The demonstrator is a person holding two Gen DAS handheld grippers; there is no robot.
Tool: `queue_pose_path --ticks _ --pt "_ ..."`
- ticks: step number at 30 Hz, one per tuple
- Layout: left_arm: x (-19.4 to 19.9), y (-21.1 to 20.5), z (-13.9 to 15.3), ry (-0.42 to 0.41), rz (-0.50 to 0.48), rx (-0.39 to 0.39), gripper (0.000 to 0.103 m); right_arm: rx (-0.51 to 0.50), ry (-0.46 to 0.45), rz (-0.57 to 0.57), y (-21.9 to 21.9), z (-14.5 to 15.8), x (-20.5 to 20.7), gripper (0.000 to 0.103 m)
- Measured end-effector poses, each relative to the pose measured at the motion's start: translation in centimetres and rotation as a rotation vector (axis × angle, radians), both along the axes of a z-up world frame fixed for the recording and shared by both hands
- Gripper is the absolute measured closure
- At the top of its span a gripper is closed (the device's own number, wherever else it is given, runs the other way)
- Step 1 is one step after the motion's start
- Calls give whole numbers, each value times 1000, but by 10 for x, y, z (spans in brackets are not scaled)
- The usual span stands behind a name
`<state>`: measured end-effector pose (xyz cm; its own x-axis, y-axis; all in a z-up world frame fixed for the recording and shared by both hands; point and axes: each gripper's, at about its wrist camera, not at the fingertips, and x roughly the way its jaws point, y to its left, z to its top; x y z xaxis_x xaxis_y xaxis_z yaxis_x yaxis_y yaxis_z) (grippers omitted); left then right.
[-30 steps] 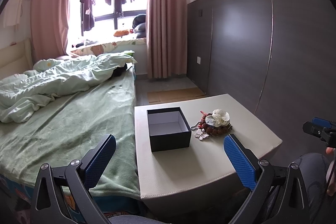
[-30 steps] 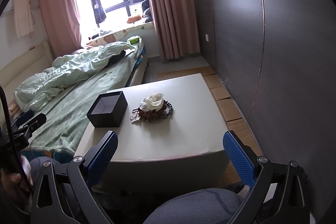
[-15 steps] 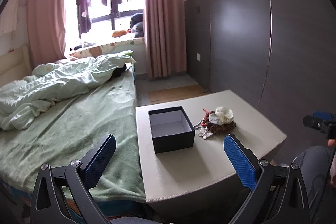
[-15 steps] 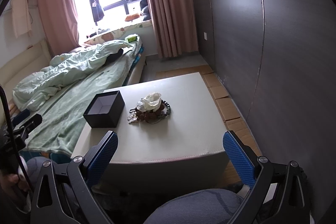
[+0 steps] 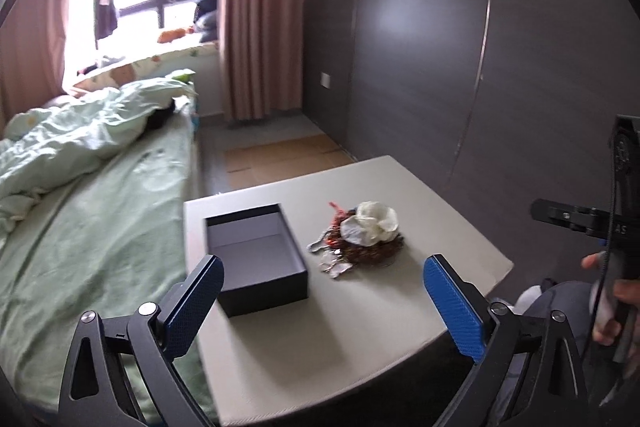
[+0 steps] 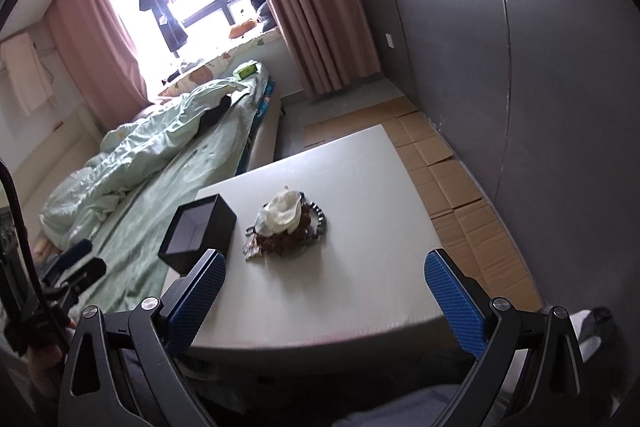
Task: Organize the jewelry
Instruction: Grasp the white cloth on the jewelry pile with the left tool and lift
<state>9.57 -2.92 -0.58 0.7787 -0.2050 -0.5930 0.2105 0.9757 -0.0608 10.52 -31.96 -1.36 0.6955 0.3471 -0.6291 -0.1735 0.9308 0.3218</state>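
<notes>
Bedroom, pale surface beside a green-sheeted bed.
On it, an open black box sits by the edge nearest the bed, lidless and hollow; just beside it, toward the middle, a jewelry pile of beads, chains and a white flower lies in a heap. Left tool and right tool hover over the near edge, both spread wide and holding nothing.

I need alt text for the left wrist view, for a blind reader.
An open, empty black box sits on a pale table, beside a jewelry pile topped by a white flower. The left tool hovers open in front; a green bed lies left.
</notes>
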Motion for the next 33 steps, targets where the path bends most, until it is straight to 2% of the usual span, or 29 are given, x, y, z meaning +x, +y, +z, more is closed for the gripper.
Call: queue_pose_path --ticks 6,13,15,18,25,30,33 --pt "41 -20 -5 69 -72 -4 6 68 54 21 4 -13 36 3" --pt "87 -41 -21 182 -129 -2 13 175 133 42 4 -31 70 4" --pt "99 -47 -28 220 -143 -15 15 204 156 38 1 -37 79 7" --pt "119 -56 -38 280 -160 -30 19 220 215 6 -3 -49 96 18" --pt "153 -75 -68 370 -179 -16 24 285 278 -13 -7 -67 119 20" --pt "169 -76 -86 422 -177 -51 37 268 317 -14 -2 -75 132 20" --pt "174 -75 -98 458 -184 -70 59 269 335 -14 -1 -79 139 20"
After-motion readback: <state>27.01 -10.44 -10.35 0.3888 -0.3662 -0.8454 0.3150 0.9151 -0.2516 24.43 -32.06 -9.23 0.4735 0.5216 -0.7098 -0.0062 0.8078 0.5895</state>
